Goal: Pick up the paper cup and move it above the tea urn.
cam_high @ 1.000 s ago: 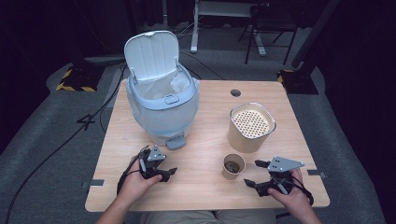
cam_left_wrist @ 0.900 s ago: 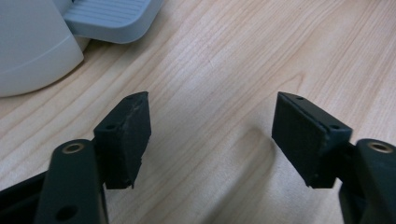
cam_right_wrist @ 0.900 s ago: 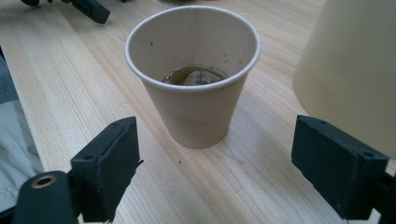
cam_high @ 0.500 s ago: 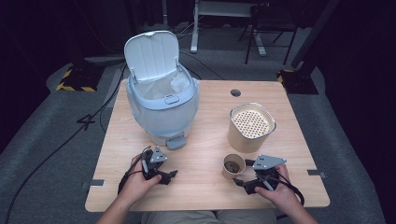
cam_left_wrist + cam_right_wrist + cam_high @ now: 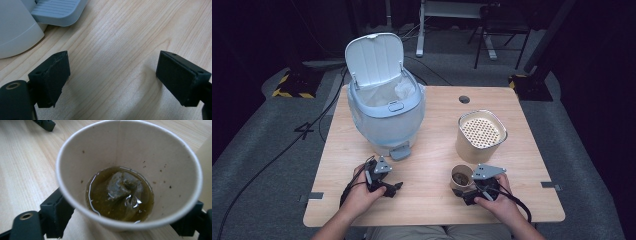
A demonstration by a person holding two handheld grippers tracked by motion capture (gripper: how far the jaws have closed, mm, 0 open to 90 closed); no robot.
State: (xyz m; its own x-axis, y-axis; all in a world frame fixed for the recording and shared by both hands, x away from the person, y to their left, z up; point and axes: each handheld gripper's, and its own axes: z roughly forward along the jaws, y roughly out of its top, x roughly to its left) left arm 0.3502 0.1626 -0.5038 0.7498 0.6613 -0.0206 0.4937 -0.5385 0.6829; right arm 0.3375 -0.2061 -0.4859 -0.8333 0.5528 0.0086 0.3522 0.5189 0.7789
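A paper cup [image 5: 460, 176] [image 5: 130, 170] stands near the table's front right, with brown liquid and a soaked tea bag [image 5: 122, 186] in its bottom. My right gripper [image 5: 463, 189] [image 5: 125, 220] reaches around it; its jaws have just been closing, and the pads sit against the cup's wall on both sides. My left gripper [image 5: 397, 188] [image 5: 112, 77] rests low on the wood at the front left. Its jaws have just been opening and stand wide with nothing between them.
A pale blue pedal bin [image 5: 387, 115] with its lid up stands at the back left; its pedal [image 5: 58, 11] lies just ahead of my left gripper. A tan canister with a perforated insert [image 5: 482, 132] stands right behind the cup. Cables trail off the front edge.
My right gripper has moved left and down to the cup, so the cup now sits between its jaws. The left gripper has stayed in place and spread its jaws.
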